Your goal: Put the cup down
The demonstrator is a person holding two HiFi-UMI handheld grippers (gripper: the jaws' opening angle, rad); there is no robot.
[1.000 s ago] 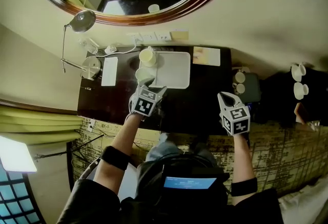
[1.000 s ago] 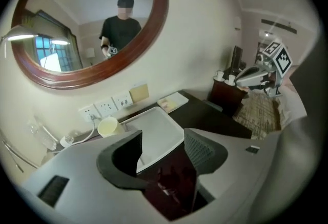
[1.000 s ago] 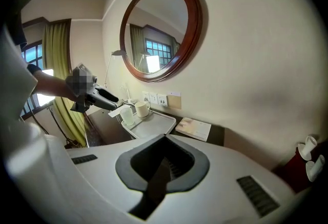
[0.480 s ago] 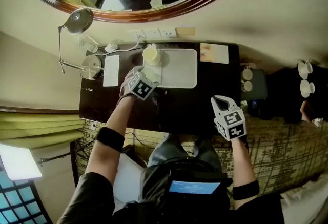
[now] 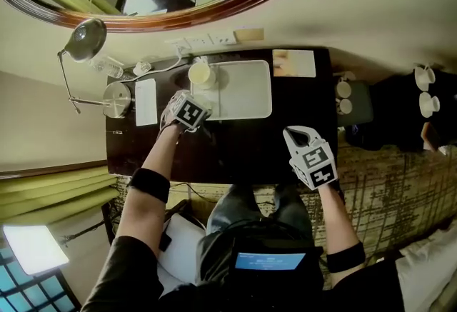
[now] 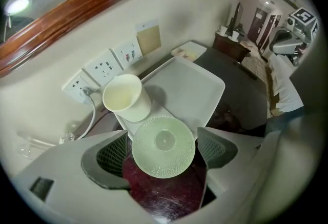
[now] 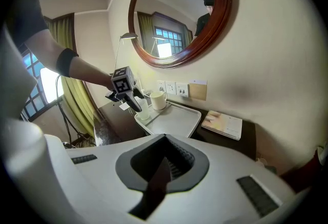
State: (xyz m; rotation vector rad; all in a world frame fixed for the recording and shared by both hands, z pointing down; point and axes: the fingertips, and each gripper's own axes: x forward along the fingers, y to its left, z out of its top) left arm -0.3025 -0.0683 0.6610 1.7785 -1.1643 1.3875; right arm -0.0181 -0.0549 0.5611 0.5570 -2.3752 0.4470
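Fingers point(image 6: 110, 152) of your left gripper point(image 6: 163, 138) have just been opening, wide around the cup point(image 6: 163, 147) to free it; your right gripper's point(image 7: 165, 161) are closed, idle.

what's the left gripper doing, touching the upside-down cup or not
Apart: in the left gripper view the left gripper, jaws just opened, shows a dark sliver either side of the cup.

Head view: left gripper point(image 5: 193, 116), jaws just opened with the cup point(image 6: 163, 146) between them, covers that cup at the tray's point(image 5: 246, 100) front-left corner. In the left gripper view we only get the cup's round end, and its walls and footing are hidden. Mirror point(image 5: 164, 16) is cut by the top edge. Booklet point(image 5: 293, 63) print is too small to read.
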